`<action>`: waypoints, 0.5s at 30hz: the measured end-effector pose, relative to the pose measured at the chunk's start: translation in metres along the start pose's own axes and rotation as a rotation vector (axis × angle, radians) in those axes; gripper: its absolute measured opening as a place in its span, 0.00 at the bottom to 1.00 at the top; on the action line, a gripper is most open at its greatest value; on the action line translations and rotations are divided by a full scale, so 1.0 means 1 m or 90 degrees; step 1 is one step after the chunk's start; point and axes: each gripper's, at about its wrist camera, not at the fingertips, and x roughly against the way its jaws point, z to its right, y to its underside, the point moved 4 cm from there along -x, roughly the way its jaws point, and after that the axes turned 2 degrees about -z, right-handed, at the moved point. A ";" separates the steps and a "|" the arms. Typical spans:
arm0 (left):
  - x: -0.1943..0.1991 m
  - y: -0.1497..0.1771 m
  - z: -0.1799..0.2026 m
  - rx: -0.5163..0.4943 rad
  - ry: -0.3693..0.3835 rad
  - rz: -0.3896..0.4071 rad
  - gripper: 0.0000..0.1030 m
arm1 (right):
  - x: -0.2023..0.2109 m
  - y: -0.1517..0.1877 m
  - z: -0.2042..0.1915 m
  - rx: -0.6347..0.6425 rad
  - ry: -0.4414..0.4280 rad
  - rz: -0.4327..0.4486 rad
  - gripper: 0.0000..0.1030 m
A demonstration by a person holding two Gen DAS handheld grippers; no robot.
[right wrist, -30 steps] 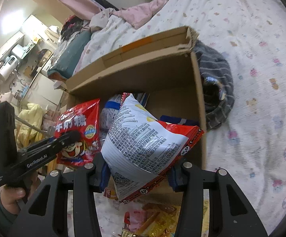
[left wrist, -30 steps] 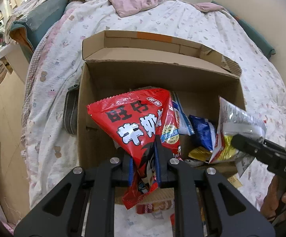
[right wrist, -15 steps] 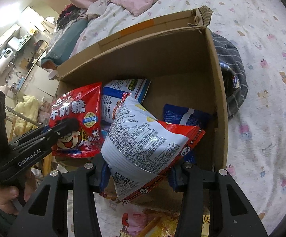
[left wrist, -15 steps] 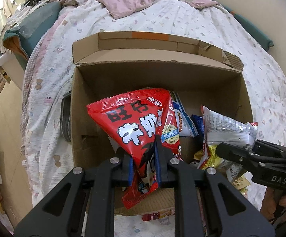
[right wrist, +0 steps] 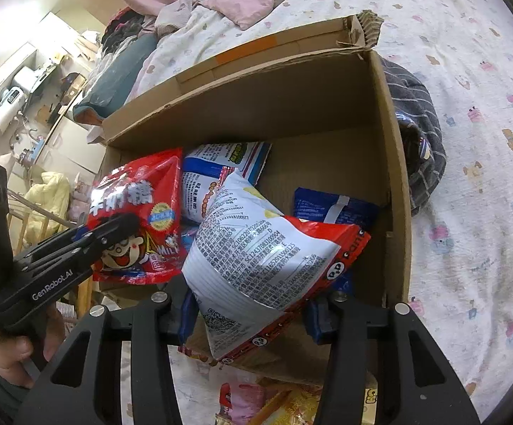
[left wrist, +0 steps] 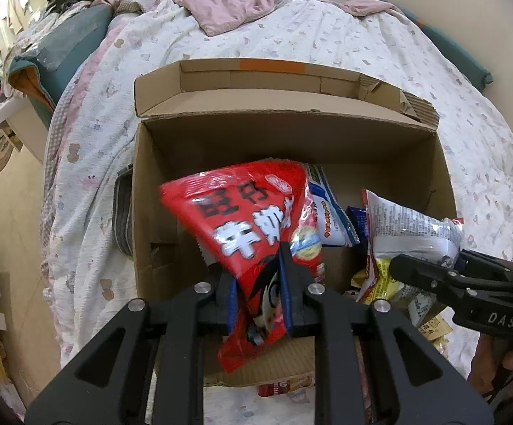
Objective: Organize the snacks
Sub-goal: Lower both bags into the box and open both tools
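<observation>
An open cardboard box [left wrist: 285,113] sits on a bed with its far flap up. My left gripper [left wrist: 256,276] holds a red milk-candy bag [left wrist: 242,212] by its lower part above the box's near left side. Its jaws are opening a little, and the pads still touch the bag. From the right wrist, that bag [right wrist: 136,212] and the left gripper [right wrist: 114,226] show at the left. My right gripper [right wrist: 253,304] grips a puffy chip bag [right wrist: 256,248], white printed back up, over the box's near right. Those jaws are also easing open with the bag between them.
Inside the box lie a blue-and-white snack bag [right wrist: 221,163] and a dark blue packet [right wrist: 334,205]. Loose snack packets [right wrist: 256,400] lie on the sheet in front of the box. A grey striped cloth [right wrist: 419,124] rests against its right wall. A hand [right wrist: 8,347] grips the left handle.
Both grippers have come closer over the box, so more of its inside shows. The chip bag moved inward over the near right corner. The red bag is slightly blurred now.
</observation>
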 end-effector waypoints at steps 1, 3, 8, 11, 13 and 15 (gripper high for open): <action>0.001 0.000 0.000 -0.004 -0.005 0.001 0.18 | 0.001 0.000 0.000 0.000 0.000 0.002 0.49; 0.002 0.000 0.001 -0.008 -0.008 0.004 0.25 | 0.002 0.000 0.001 -0.002 -0.001 0.005 0.50; 0.011 0.000 0.002 -0.001 -0.005 0.025 0.56 | 0.003 -0.002 0.004 -0.009 -0.004 0.009 0.54; 0.015 -0.002 0.003 -0.010 -0.014 0.037 0.62 | 0.007 -0.004 0.005 -0.007 0.003 0.024 0.62; 0.017 -0.003 0.003 -0.012 -0.018 0.046 0.64 | 0.013 -0.006 0.005 -0.007 0.009 0.045 0.69; 0.018 -0.003 0.003 -0.010 -0.019 0.050 0.65 | 0.020 -0.009 0.006 -0.009 0.011 0.068 0.78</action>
